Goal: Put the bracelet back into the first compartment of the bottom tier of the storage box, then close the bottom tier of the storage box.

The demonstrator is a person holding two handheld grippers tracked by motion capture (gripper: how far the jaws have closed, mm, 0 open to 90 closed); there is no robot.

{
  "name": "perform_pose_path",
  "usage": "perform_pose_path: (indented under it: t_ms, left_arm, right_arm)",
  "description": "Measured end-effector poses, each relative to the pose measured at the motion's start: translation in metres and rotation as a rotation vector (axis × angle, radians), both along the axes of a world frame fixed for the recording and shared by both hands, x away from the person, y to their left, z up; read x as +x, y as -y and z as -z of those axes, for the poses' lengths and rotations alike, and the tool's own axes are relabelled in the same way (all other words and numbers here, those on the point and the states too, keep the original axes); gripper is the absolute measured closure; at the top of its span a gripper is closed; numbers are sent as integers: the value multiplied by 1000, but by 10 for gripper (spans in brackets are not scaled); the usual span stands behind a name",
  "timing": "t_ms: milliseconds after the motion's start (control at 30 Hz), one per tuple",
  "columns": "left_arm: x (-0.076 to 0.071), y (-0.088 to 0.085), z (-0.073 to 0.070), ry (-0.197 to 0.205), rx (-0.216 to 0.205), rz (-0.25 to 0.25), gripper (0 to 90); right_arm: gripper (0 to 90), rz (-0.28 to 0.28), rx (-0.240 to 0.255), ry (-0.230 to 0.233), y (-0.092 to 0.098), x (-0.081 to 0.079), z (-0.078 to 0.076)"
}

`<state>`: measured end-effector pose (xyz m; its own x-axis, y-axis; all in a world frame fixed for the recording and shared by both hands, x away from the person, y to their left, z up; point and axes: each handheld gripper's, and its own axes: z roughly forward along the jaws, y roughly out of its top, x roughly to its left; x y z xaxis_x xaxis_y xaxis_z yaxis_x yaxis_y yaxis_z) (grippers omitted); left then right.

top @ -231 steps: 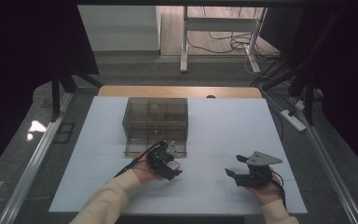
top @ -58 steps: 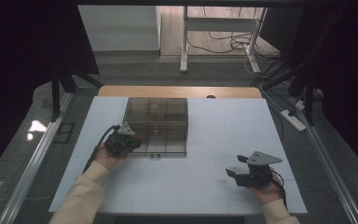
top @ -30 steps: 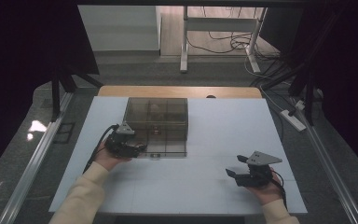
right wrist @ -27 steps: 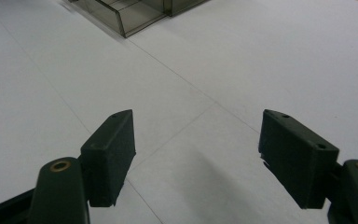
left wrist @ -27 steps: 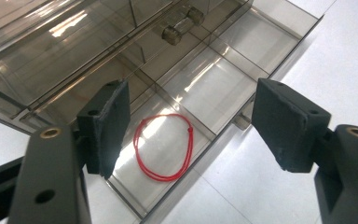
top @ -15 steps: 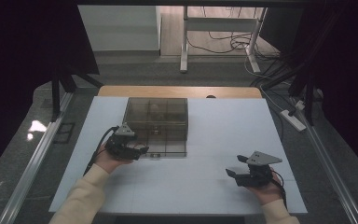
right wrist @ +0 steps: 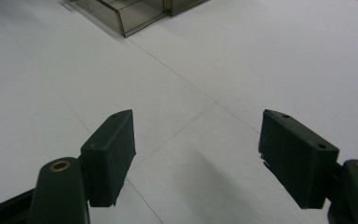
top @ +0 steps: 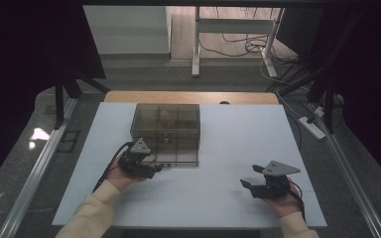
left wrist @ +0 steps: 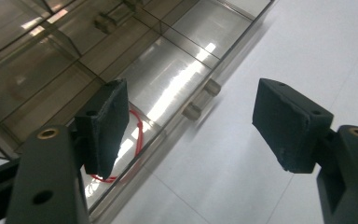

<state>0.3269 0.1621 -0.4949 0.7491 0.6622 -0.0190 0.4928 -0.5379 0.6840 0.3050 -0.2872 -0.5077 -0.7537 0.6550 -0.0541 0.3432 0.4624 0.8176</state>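
The left gripper (top: pixel 155 168) has crept rightward along the near face of the smoky clear drawer box (top: pixel 166 133) since a moment ago, and its jaws now stand spread with nothing between them, just off the box's near wall. Seen along those jaws, two small round drawer knobs (left wrist: pixel 200 99) sit just ahead, between the two pads and a little nearer the left one. A loop of red string or band (left wrist: pixel 133 142) lies inside the compartment just beyond the left pad. To my eye the hand is lining up on those knobs, ready to pinch one and draw the drawer out; no contact is made yet.

The right gripper (top: pixel 250 185) rests well apart from the box, jaws likewise spread and empty, pointing across the bare sheet.

The white tabletop (top: pixel 238 139) is matte, crossed by faint seam lines, with a wooden edge at its far side. Beyond it I see a grey floor, a desk frame (top: pixel 228 29) with loose cables, and dark curtains either side.
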Motion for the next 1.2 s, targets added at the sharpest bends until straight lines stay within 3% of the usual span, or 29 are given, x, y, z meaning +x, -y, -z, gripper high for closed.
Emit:
perform_pose_path:
  t_ms: [933, 1200]
  left_arm:
    - [-7, 10, 11, -23, 16, 29, 284]
    - [-9, 18, 18, -34, 45, 56, 326]
  right_arm:
    - [266, 2, 3, 6, 0, -1, -1]
    - [266, 4, -2, 7, 0, -1, -1]
